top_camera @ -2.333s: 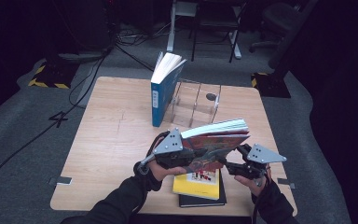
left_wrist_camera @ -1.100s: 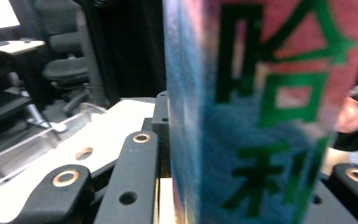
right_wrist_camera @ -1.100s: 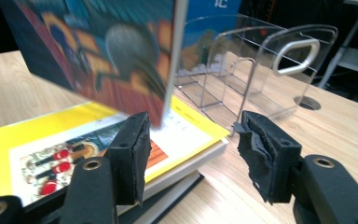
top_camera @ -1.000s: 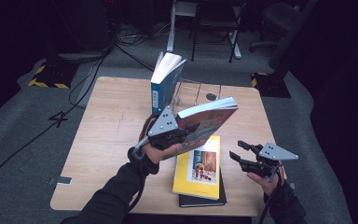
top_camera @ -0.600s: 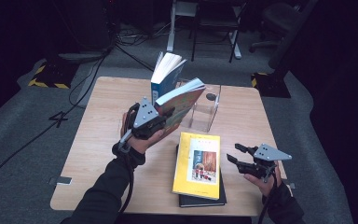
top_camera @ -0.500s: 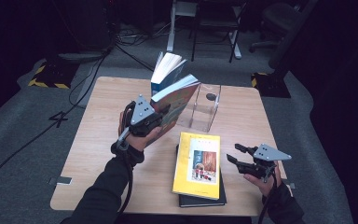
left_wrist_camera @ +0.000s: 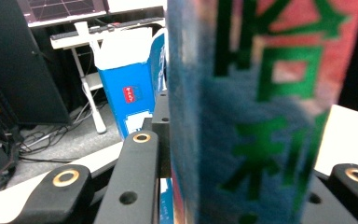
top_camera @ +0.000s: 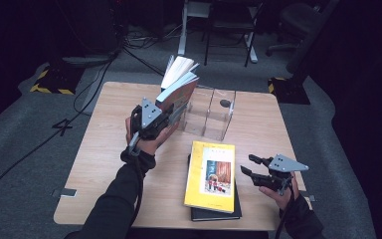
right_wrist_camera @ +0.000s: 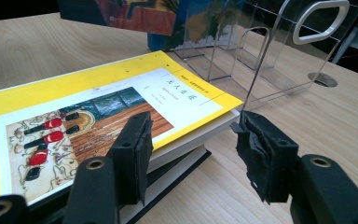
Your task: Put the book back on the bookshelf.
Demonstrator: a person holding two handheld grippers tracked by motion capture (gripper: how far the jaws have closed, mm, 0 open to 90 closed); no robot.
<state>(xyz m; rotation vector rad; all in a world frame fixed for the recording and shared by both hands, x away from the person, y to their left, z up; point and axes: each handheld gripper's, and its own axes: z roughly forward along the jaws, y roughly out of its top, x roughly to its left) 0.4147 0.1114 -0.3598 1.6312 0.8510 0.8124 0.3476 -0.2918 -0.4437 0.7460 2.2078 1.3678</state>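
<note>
The left gripper [top_camera: 165,117] clamps a red-and-blue book [top_camera: 178,94], held tilted up beside the clear acrylic book rack [top_camera: 210,113]. The right gripper [top_camera: 251,166] hovers with jaws apart, just beside the yellow book [top_camera: 210,175] stacked on a black book [top_camera: 214,214]

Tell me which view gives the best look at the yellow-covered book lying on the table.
The right gripper view: the yellow-covered book lies close, its cover picture and title panel sharp, and the dark book beneath it visible. The high view shows the yellow book whole but small. The left gripper view faces a held book's spine instead.
</note>
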